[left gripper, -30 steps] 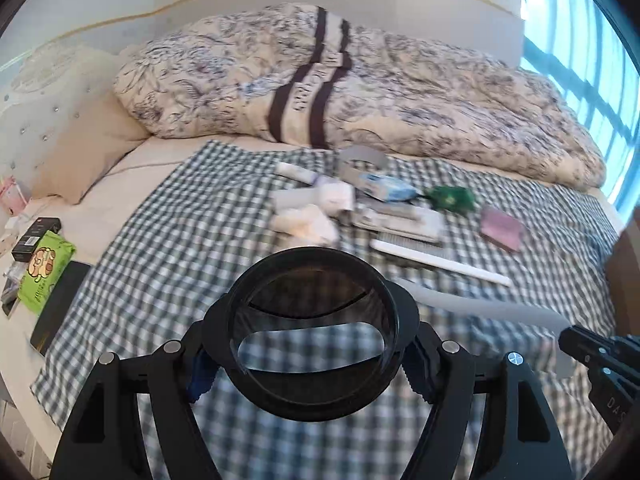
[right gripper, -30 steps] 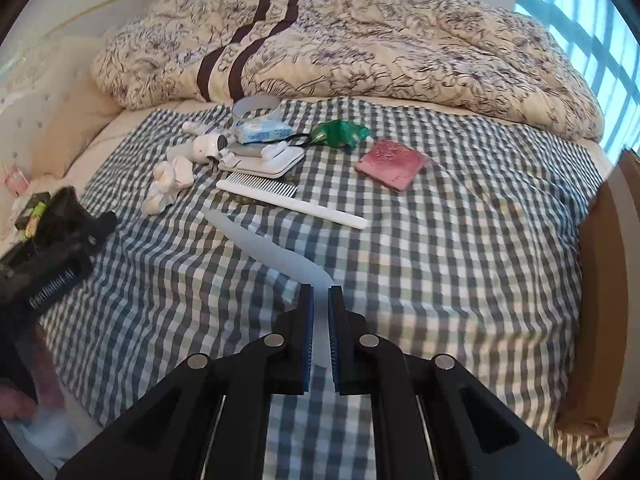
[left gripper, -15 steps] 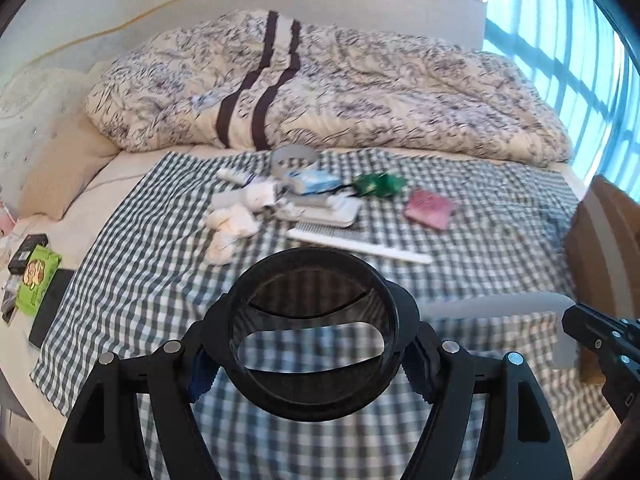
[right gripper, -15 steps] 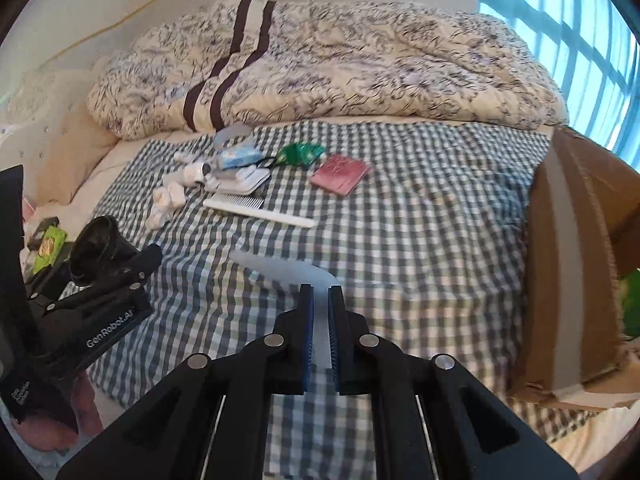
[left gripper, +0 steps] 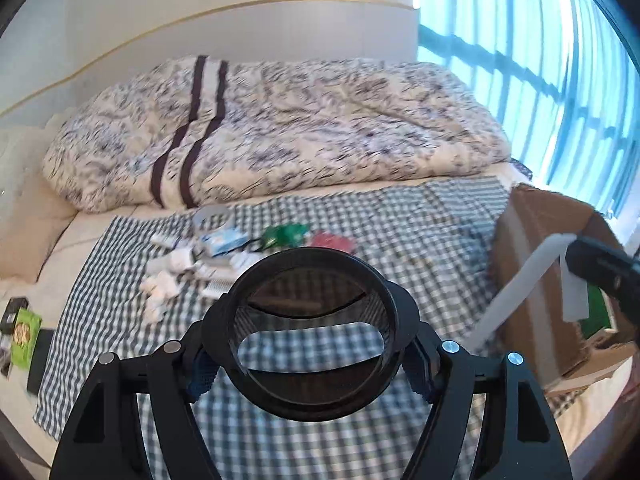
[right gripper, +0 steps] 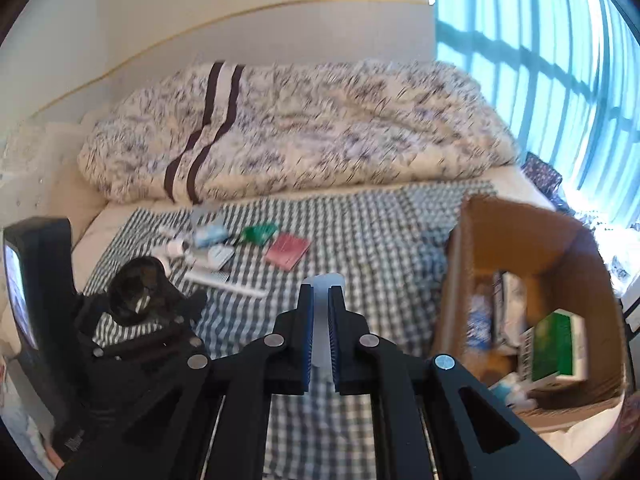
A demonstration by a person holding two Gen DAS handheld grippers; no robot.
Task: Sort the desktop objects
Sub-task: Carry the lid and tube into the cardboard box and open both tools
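Over the bed (right gripper: 360, 240), beside the cardboard box (right gripper: 520, 236), my left gripper (left gripper: 312, 360) jaws clamp the black ring (left gripper: 308, 332); my right gripper (right gripper: 320, 320) jaws pinch the white strip (right gripper: 320, 312). I judge either may snag the box wall and slip.

Black ring (left gripper: 310, 332), white strip (right gripper: 321, 320) aloft
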